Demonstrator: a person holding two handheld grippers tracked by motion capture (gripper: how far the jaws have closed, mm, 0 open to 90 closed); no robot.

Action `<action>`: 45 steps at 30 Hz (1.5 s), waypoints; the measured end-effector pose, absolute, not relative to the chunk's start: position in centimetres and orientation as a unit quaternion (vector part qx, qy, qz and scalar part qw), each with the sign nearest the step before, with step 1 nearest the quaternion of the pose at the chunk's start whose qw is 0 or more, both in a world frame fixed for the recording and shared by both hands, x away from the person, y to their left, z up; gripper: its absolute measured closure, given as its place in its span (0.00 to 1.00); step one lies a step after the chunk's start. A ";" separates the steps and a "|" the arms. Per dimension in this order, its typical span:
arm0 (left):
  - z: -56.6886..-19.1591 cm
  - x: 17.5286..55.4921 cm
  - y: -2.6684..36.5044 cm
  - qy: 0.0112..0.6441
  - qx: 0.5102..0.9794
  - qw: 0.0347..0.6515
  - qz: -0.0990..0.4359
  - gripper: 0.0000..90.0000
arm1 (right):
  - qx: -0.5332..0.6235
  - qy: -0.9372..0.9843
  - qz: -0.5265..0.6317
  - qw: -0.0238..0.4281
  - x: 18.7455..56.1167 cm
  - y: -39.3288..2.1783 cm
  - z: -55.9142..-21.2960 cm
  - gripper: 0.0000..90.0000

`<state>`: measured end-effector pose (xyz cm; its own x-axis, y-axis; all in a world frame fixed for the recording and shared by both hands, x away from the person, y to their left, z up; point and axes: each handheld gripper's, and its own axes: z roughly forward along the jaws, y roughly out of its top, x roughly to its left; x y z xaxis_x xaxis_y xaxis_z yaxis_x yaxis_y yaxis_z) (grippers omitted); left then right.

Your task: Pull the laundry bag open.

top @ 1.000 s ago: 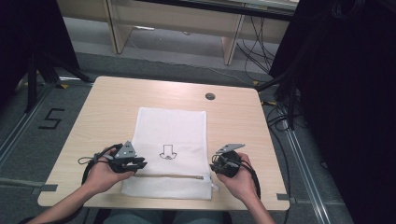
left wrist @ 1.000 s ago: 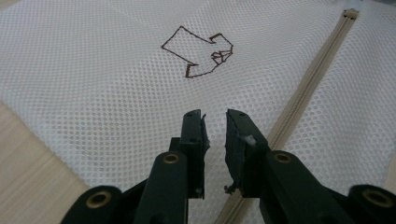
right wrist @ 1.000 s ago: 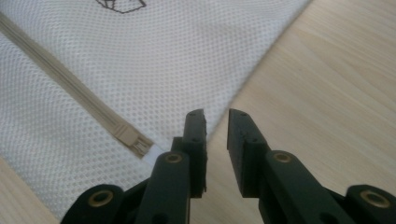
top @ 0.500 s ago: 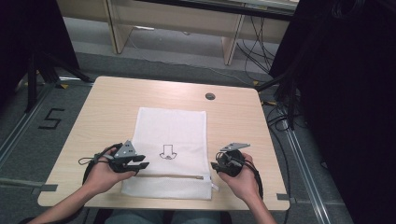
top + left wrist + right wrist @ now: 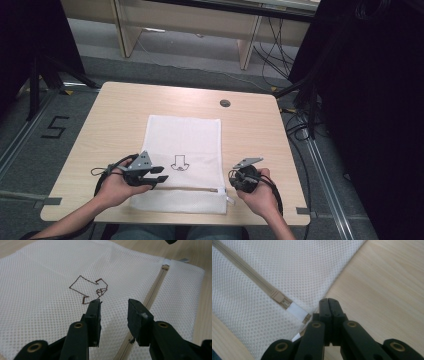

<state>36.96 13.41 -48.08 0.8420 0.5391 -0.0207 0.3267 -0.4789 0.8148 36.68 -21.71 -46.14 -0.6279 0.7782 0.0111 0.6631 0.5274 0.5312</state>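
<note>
A white mesh bag (image 5: 182,145) lies flat on the wooden table (image 5: 110,115), with a drawn arrow (image 5: 88,288) on it and a beige zipper (image 5: 152,292) across its near end. My left gripper (image 5: 113,306) hovers low over the mesh between the arrow and the zipper; its jaws have just been opening and nothing is pinched between them. In the high view the left gripper (image 5: 161,175) sits at the bag's left edge. My right gripper (image 5: 328,301) is shut, its tips at the bag's right edge beside the white zipper tab (image 5: 297,311). Whether mesh is caught there I cannot tell.
A round cable hole (image 5: 225,103) sits near the table's far edge. Cables (image 5: 300,125) trail on the floor to the right, and a taped "5" (image 5: 55,127) marks the floor at the left. Bare wood surrounds the bag on both sides.
The left gripper's jaws stand wider apart than a second ago. Both hands have stayed almost where they were at the bag's near corners.
</note>
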 end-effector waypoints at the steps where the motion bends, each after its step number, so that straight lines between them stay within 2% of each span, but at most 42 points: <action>1: -48.0 36.9 13.3 0.252 0.852 0.443 0.122 0.71 | 0.419 0.866 0.249 0.111 36.6 -21.6 -46.2 1.00; 6: -47.8 37.0 12.5 0.232 0.860 0.437 0.123 0.73 | 0.420 0.868 0.243 0.102 36.2 -21.4 -46.3 1.00; 15: -48.2 36.9 9.5 0.207 0.871 0.433 0.100 0.71 | 0.436 0.863 0.245 0.070 36.4 -20.0 -47.0 1.00; 34: -48.6 37.6 2.6 0.148 0.891 0.425 0.066 0.71 | 0.435 0.869 0.231 0.042 36.6 -19.5 -48.4 1.00; 45: -49.3 37.7 0.1 0.128 0.903 0.408 0.050 0.74 | 0.428 0.871 0.237 0.044 36.8 -19.6 -48.6 1.00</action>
